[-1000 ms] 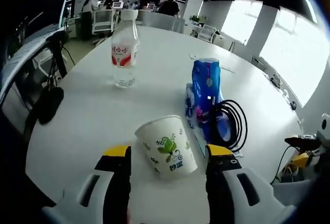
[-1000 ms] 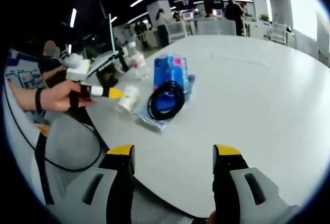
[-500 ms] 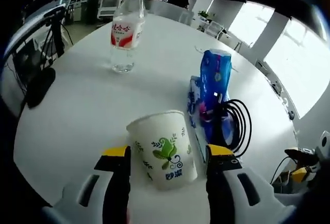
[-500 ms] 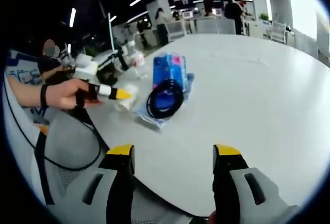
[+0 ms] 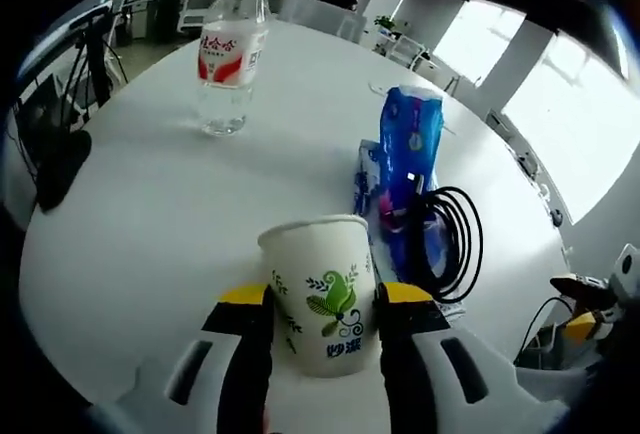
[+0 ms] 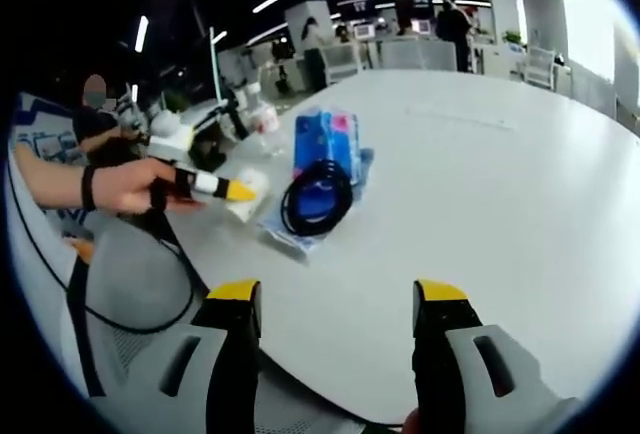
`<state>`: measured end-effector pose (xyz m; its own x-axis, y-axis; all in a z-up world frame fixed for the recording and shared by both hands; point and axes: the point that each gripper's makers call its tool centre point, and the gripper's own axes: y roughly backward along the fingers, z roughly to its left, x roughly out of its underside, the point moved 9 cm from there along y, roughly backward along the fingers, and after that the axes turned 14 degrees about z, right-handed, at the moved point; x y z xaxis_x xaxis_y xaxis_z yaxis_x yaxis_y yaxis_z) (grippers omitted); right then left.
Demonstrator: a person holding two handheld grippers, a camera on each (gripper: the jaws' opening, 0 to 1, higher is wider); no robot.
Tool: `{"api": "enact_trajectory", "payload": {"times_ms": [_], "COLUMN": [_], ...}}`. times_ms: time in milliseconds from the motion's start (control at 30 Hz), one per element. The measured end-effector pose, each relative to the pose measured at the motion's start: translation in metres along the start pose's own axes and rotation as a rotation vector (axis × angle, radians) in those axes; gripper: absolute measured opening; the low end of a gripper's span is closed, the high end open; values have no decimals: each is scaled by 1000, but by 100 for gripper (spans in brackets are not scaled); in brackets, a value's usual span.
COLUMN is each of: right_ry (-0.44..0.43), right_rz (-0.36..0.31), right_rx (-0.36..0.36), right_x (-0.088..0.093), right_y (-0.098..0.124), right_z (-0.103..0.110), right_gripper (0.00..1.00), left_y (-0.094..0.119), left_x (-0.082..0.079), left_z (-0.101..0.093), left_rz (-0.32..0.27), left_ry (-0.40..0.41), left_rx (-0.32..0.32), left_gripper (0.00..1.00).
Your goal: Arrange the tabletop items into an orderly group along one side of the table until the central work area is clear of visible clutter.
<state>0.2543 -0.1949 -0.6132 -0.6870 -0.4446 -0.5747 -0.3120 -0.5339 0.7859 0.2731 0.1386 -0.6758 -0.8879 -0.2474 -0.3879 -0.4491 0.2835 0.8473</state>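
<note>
A white paper cup [image 5: 325,289] with a green leaf print stands at the near edge of the white table [image 5: 180,214]. My left gripper [image 5: 325,299] is shut on the cup, with a yellow-tipped jaw against each side. Just right of the cup lie a blue tissue pack [image 5: 410,149] and a black cable coil [image 5: 452,239]. Far back on the left stands a clear water bottle [image 5: 228,54] with a red label. My right gripper [image 6: 338,299] hangs open off the table edge, holding nothing. From there I see the left gripper [image 6: 205,186] in a hand, the cup [image 6: 250,192], the coil [image 6: 315,194] and the pack [image 6: 325,139].
A black object [image 5: 60,164] lies at the table's left rim. A black cord [image 6: 120,294] droops below the hand, off the table. The table's right part [image 6: 500,184] is bare white. Office chairs and people stand far behind.
The left jaws have closed inward onto the paper cup, which now stands more upright between them. The right gripper has stayed where it was, open.
</note>
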Motion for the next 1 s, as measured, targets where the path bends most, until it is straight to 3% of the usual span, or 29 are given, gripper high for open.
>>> {"api": "enact_trajectory", "payload": {"times_ms": [367,467,600,800,933,1000], "right_ry": [16,24,36,50,74,84], "right_rz": [-5,-4,-5,-13,-5,-6], "right_rx": [-24,-32,-40,-55,-61,-66], "right_x": [-5,-7,-11,-18,-23,-27], "right_y": [-6,-7,-8,-10,-13,-14], "right_z": [12,15,20,29,34,38], "right_gripper": [60,60,60,58,59,59], "left_y": [12,16,20,24,26,28], "left_x": [15,17,20,25,29,29], "left_z": [-2,-5,-11,-26,-38,-46], "left_rz": [-3,2,-4,6,7,7], "left_ry": [-73,-178,-246,-423,-459,-514], "left_rx": [12,2,-2,-14,25,43], "left_gripper": [40,40,40,40,40,40]}}
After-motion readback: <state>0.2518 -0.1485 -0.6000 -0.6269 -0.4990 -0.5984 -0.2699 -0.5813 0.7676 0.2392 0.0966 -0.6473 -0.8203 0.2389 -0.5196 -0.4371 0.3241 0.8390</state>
